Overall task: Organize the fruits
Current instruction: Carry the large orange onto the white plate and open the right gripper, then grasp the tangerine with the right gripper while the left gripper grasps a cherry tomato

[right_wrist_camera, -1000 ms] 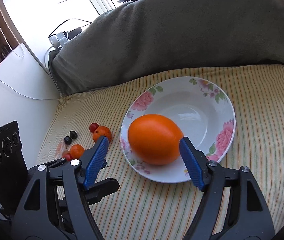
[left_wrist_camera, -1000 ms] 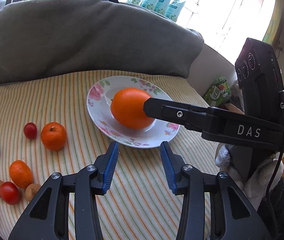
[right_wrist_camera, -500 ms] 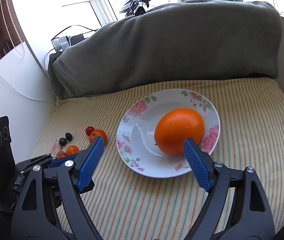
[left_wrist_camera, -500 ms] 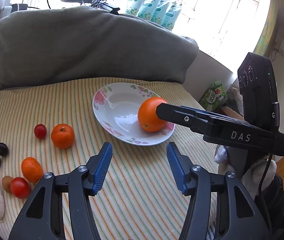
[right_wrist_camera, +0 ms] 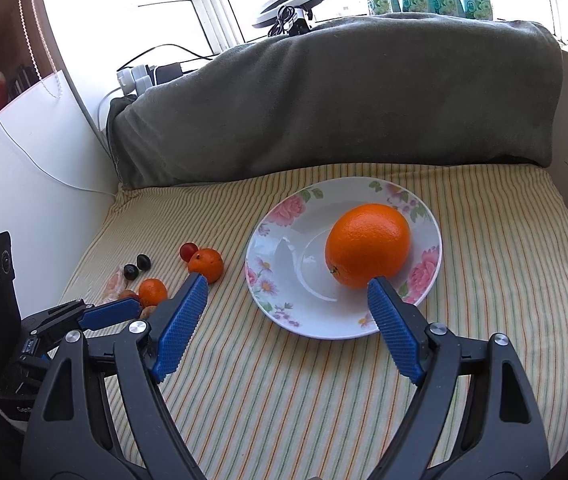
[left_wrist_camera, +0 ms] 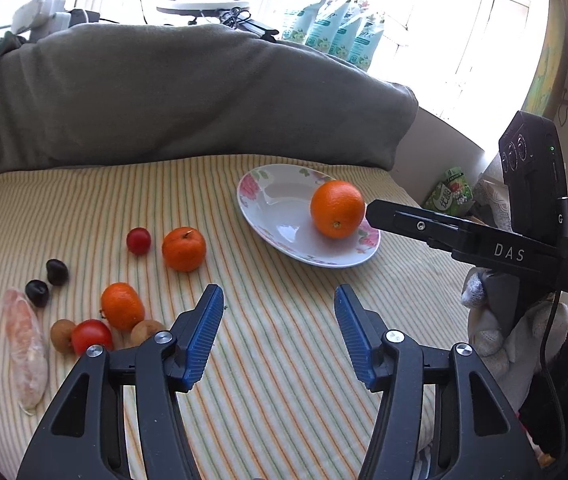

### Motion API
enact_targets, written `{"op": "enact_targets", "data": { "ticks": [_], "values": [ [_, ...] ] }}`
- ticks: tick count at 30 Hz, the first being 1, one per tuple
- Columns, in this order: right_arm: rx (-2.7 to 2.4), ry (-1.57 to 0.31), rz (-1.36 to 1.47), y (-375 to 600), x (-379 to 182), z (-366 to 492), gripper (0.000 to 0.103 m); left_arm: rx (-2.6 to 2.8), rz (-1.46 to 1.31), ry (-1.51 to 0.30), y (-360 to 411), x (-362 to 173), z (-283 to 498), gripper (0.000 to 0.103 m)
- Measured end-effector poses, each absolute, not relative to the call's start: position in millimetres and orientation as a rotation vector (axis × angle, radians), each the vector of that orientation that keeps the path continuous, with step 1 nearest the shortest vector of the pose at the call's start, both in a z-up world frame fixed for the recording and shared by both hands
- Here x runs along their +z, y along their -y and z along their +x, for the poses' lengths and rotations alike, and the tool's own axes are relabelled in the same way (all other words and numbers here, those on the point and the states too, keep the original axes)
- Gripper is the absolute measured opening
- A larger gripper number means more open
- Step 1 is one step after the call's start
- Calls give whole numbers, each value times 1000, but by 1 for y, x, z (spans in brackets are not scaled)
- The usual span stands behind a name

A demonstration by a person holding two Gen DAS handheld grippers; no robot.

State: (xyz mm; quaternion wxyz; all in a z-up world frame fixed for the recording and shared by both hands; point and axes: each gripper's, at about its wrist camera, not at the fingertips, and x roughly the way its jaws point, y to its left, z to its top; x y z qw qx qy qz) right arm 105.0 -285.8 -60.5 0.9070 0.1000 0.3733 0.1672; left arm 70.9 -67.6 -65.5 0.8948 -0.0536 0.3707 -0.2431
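We've got the orange sitting loose on the plate since that's where fruit goes; right gripper is wide and empty, left gripper half open, empty, nearer the small fruit on the cloth.

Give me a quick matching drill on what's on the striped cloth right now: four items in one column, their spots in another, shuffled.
Items:
1. big orange
2. floral plate
3. peeled citrus segment
4. two dark grapes

Places:
A. far left on the cloth, beyond the small fruits
B. right of the loose fruit, on the cloth
C. on the plate
D. just beyond the segment's far end

Pairs: 1-C, 2-B, 3-A, 4-D
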Motion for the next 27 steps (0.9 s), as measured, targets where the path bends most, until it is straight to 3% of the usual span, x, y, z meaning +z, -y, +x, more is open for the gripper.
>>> {"op": "enact_targets", "data": {
  "ticks": [23,27],
  "values": [
    [489,-739,77,228,-60,109,85,-284,-111,-785,-9,-85,53,57],
    [495,-751,26,216,-60,116,78,-271,-83,-791,-11,-88,57,51]
  ]
}}
